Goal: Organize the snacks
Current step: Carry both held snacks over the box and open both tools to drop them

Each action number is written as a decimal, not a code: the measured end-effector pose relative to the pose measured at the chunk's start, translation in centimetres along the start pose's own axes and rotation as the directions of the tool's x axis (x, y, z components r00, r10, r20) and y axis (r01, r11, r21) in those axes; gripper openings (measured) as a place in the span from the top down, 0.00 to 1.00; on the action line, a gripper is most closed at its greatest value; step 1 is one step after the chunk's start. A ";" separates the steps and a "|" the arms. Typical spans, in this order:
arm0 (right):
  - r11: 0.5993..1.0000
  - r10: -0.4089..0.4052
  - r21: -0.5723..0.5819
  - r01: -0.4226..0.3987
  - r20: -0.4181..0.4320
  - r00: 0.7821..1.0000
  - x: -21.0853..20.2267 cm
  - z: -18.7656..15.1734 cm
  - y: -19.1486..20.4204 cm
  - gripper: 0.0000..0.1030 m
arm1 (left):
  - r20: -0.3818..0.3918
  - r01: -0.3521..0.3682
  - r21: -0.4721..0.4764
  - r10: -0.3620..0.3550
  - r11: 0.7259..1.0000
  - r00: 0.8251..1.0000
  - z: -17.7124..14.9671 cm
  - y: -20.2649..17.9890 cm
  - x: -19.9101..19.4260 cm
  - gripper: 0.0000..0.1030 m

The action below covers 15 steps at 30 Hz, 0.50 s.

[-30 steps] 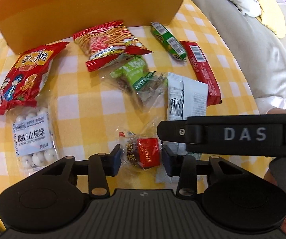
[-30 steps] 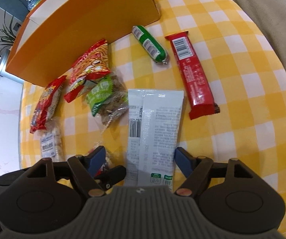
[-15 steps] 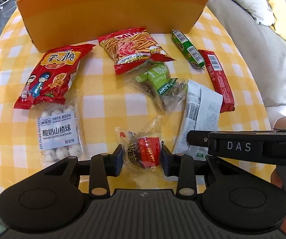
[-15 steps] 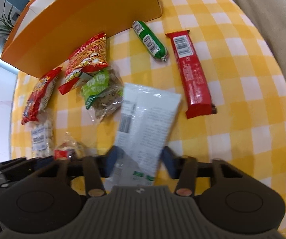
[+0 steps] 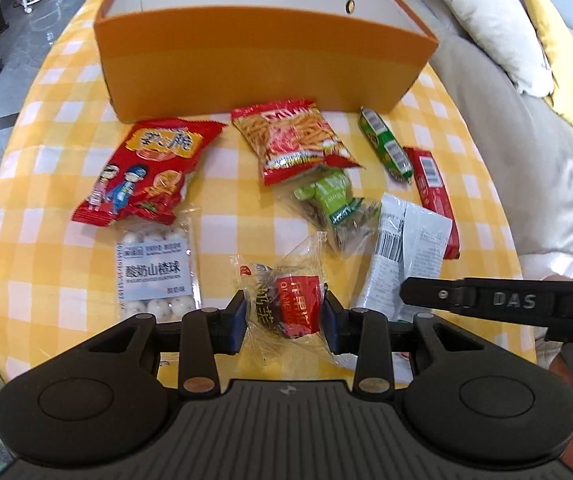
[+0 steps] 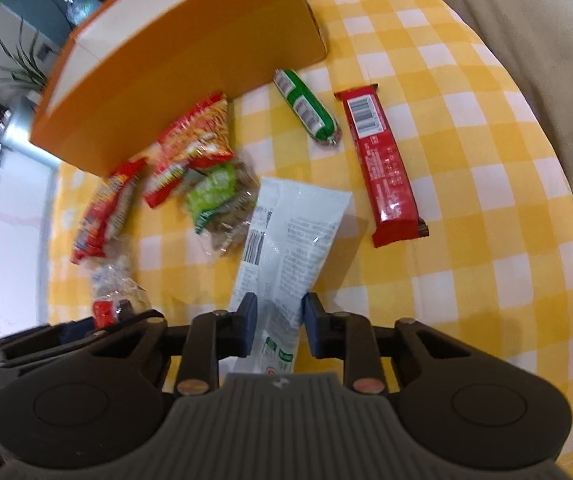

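My left gripper (image 5: 284, 320) is shut on a small clear-wrapped snack with a red label (image 5: 290, 304) and holds it a little above the yellow checked tablecloth (image 5: 66, 184). My right gripper (image 6: 280, 322) has its jaws closing on the near end of a white packet (image 6: 294, 232). The wrapper narrows between the blue pads, which press on it, and its far end still lies on the cloth. In the left wrist view the white packet (image 5: 402, 256) shows beside the right gripper's black body (image 5: 506, 302). An orange box (image 5: 262, 68) stands open at the back of the table.
In front of the box lie a red chip bag (image 5: 146, 168), a pack of white balls (image 5: 154, 268), a red noodle-snack bag (image 5: 290, 140), a green seed pack (image 5: 334, 204), a green sausage (image 6: 306, 108) and a red bar (image 6: 386, 168). A sofa with cushions (image 5: 486, 20) borders the table's right side.
The left gripper has risen with the red-label snack, so the box's open top now shows. The right jaws have closed in from wide apart onto the white packet, which has skewed.
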State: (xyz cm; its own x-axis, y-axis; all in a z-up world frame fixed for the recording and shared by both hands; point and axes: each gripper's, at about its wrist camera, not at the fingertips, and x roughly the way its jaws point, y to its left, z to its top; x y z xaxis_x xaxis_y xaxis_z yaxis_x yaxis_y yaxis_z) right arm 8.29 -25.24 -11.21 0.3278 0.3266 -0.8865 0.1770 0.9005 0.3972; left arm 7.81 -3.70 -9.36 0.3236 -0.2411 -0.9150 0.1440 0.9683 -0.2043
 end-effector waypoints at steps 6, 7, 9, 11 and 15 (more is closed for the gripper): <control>0.996 0.066 0.058 -0.067 0.022 0.998 -1.6 -0.4 -0.9 0.97 | 0.030 0.017 -0.019 -0.016 1.000 0.999 0.1 0.1 -1.2 0.59; 0.996 0.072 0.058 -0.074 0.026 0.997 -1.8 -0.4 -0.9 0.97 | 0.034 0.017 -0.020 -0.017 1.000 0.999 0.1 0.1 -1.4 0.59; 0.996 0.077 0.049 -0.079 0.039 0.996 -2.2 -0.5 -0.8 0.97 | 0.039 0.022 -0.018 -0.021 1.000 0.999 0.1 0.0 -1.6 0.59; 0.995 0.092 0.045 -0.094 0.050 0.994 -2.6 -0.6 -0.7 0.97 | 0.043 0.033 -0.014 -0.032 0.999 0.999 0.0 -0.1 -1.7 0.59; 0.995 0.103 0.000 -0.103 0.067 0.992 -3.2 -0.9 0.1 0.97 | 0.043 0.042 -0.001 -0.041 0.999 0.998 -0.2 -0.6 -1.7 0.59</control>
State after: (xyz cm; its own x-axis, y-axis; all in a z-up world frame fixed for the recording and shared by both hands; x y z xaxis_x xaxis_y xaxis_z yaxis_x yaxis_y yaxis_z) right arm 6.39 -25.91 -8.50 0.4057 0.3972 -0.8232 0.1422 0.8622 0.4862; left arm 7.02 -3.87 -7.75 0.3576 -0.2837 -0.8897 0.1560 0.9575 -0.2426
